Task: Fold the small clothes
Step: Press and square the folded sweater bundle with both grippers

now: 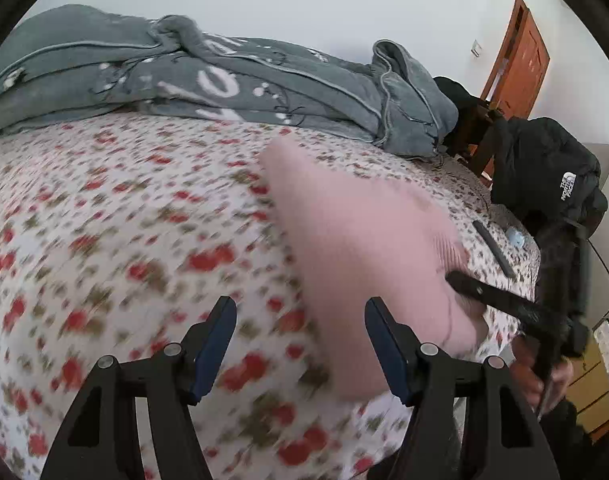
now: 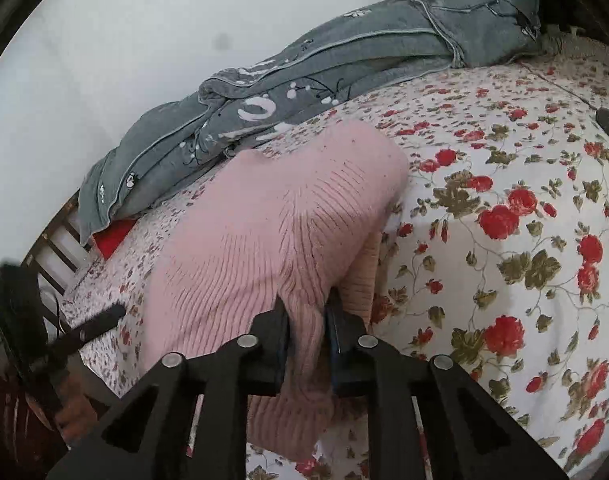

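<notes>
1. On the flowered bedsheet (image 2: 504, 184), a pink knit sweater (image 2: 264, 232) lies in a long strip that runs from the near edge of the bed toward the grey blanket (image 2: 288, 92) heaped along the wall.
2. The right gripper (image 2: 306, 332) is clenched on a bunched ribbed edge at the near end of the sweater; the knit fans out in pulled lines from the pinch, so the cloth looks drawn taut there.
3. The left gripper (image 1: 300, 344) is released, its jaws standing wide apart and holding nothing, above bare sheet just to the left of the sweater.
4. From the left gripper, the sweater (image 1: 364, 248) lies ahead and to the right, its long axis slanting away toward the blanket (image 1: 184, 76).
5. The right gripper is therefore the nearer one, already in contact; the left would probably have to cross rightward to reach a free edge.
6. That view is motion-blurred, so the exact gap to the cloth is unclear.
</notes>
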The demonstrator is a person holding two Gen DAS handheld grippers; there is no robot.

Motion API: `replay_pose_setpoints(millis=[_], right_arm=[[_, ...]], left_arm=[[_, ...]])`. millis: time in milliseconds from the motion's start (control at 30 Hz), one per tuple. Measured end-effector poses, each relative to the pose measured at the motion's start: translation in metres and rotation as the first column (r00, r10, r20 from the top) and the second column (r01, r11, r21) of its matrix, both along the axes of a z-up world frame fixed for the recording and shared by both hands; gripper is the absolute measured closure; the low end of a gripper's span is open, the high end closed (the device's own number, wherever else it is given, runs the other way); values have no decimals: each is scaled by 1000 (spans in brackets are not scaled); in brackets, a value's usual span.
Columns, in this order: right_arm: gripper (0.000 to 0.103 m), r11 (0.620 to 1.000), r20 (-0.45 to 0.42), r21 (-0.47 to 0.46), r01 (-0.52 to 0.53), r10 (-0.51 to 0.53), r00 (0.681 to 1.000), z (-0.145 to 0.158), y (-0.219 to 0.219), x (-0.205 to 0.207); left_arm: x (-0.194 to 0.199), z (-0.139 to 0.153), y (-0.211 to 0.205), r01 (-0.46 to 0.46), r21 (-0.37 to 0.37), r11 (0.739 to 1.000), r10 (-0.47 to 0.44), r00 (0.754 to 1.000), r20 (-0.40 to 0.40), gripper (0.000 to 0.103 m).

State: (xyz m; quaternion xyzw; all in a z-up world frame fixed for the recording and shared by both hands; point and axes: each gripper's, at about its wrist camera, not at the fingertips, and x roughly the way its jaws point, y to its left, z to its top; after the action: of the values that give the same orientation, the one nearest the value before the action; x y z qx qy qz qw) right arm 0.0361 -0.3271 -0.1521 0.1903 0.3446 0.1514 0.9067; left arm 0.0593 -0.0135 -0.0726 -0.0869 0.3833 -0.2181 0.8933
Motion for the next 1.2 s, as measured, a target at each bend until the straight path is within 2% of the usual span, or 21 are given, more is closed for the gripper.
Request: replay_pose_setpoints(millis=[100,167,233,300,400,500,667,767,800,900,1067,1200], right_arm=[[72,998,56,-59,36,-33,998,27,0,-11],[70,994,91,-95,49,-41,995,36,2,-14],[70,989,71,-146,38,-28,997,32,8,-9],[71,981,-7,-191,29,-31,999,13,9,4],[67,988,-55,-152,21,-30,998,1,-2,-2],[62,988,-67,-155,-7,-3,998,12,-7,-3],[51,1000,-58,-5,-6,6,998,28,-15,22],[46,999,-138,44,-5,11,990,11,-13,47],[41,999,-159,53,-8,17,987,3,-12,52],[41,998,-156,55,-23,31,987,-5,-13,53],[41,999,-161,42,-25,31,986,-5,-8,62],[45,998,-163,55,-23,31,986,-6,-6,66]], left_arm=[[18,8,-23,-5,30,1000,5,1000,-3,38],[33,8,-37,-15,59,998,16,1000,-17,38],[45,2,-47,-14,81,997,18,999,-48,38],[56,-12,-57,6,143,990,10,994,-111,32],[60,-17,-56,30,154,988,-10,991,-135,27],[67,-10,-48,55,116,992,-37,988,-152,28],[92,-13,-37,38,25,999,-32,976,-216,28],[101,-23,-39,53,-3,999,-52,967,-249,27],[103,-27,-40,57,-13,998,-59,964,-261,27],[105,-35,-41,59,-47,997,-70,958,-279,29],[106,-32,-50,63,-37,997,-71,964,-256,47],[104,-26,-53,60,-12,998,-61,970,-234,54]])
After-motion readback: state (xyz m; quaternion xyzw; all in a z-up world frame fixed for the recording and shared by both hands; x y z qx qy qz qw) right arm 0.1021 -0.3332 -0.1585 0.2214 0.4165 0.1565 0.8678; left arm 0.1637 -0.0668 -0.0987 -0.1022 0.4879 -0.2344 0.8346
